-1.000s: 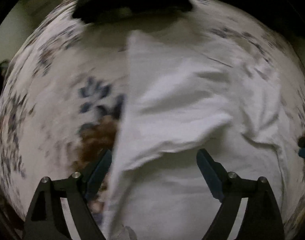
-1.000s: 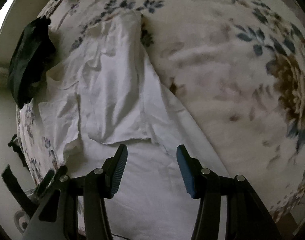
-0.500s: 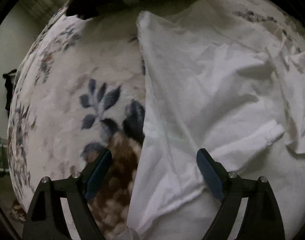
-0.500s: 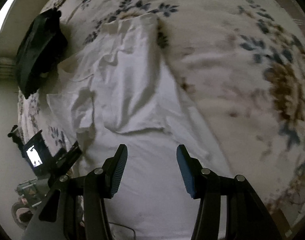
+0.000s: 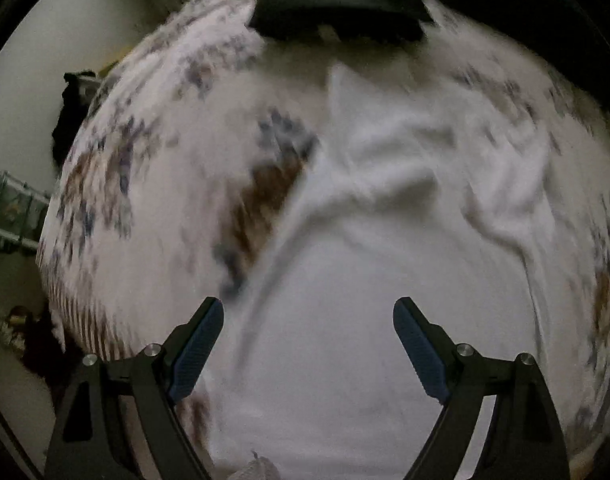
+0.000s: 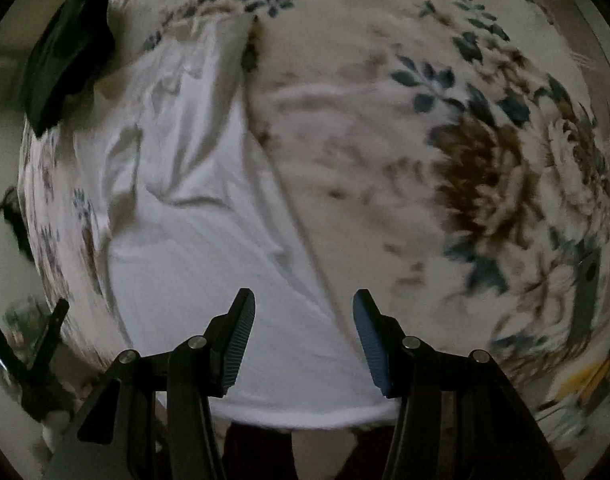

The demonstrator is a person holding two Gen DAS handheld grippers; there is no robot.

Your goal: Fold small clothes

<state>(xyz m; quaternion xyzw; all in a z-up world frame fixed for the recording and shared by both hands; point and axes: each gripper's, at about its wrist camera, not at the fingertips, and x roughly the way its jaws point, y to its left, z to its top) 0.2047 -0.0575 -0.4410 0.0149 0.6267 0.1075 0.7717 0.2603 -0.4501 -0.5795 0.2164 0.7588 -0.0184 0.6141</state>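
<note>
A white T-shirt (image 5: 377, 264) lies partly folded and wrinkled on a floral bedspread (image 5: 153, 208). It also shows in the right wrist view (image 6: 201, 208), its hem near the bed's front edge. My left gripper (image 5: 308, 344) is open and empty above the shirt's lower part. My right gripper (image 6: 304, 336) is open and empty over the shirt's right edge near the hem. The left gripper shows at the lower left of the right wrist view (image 6: 25, 344).
A dark folded garment (image 5: 337, 0) lies at the far end of the bed, also in the right wrist view (image 6: 65, 64). The floral bedspread (image 6: 465, 152) spreads to the right. A wall and shelving (image 5: 9, 208) stand left of the bed.
Both grippers have pulled back toward the shirt's hem and the bed's front edge. Both stay open and empty. The shirt lies as before.
</note>
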